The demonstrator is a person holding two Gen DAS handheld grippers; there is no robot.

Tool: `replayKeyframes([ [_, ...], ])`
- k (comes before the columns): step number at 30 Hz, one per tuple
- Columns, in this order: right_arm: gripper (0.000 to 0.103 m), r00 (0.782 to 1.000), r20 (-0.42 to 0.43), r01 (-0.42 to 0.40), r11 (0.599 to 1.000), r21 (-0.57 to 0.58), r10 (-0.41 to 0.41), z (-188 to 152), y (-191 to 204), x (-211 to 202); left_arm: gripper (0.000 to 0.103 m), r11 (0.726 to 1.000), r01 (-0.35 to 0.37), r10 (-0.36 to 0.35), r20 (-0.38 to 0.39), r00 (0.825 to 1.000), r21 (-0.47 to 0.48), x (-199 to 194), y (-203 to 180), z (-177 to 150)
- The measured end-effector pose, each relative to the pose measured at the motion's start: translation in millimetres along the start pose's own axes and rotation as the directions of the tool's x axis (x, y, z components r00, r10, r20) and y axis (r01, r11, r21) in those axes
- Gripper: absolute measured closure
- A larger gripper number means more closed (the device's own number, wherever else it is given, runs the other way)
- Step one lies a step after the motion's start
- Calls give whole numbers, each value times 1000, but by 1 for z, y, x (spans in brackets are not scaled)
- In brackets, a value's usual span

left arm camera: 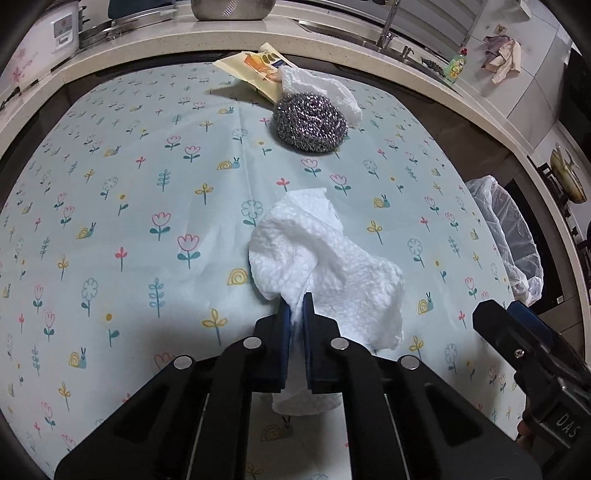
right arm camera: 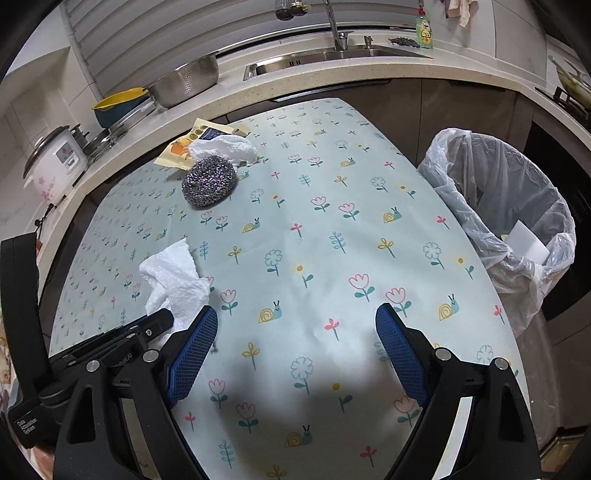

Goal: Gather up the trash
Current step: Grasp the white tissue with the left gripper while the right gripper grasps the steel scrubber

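Note:
My left gripper is shut on a crumpled white paper towel, which drapes over the flowered tablecloth; the towel also shows in the right wrist view. A steel wool scrubber lies further back, beside a second white paper towel and a yellow wrapper. My right gripper is open and empty above the cloth, to the right of the left one. A bin lined with a clear bag stands off the table's right edge and holds a white piece.
A kitchen counter with a sink, a colander, a rice cooker and a dish soap bottle curves behind the table. A stove with a pan is at the far right.

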State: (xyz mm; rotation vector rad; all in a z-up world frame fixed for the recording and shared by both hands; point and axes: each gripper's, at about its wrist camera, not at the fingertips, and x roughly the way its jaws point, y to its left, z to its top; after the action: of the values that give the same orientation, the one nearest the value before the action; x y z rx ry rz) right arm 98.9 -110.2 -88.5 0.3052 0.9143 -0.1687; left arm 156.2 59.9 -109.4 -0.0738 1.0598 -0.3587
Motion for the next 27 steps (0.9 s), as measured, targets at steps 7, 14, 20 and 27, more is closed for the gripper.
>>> replayKeyframes([
  [7,19,1000,19,-24,998,-51,25,27,28,19,97,999,-18,21,77,997,-33,-17,22,36],
  [14,19,999,29,-33,993,-113,37,66,63,56,97,997,-46,54,140,989,-63,-21,45,82],
  [20,19,999,22,-35,986,-163,39,98,91,98,97,996,-49,60,153,986,-73,-8,56,111],
  [27,19,1000,-2,-31,983,-182,31,118,109,139,97,995,-53,66,161,985,-86,10,70,136],
])
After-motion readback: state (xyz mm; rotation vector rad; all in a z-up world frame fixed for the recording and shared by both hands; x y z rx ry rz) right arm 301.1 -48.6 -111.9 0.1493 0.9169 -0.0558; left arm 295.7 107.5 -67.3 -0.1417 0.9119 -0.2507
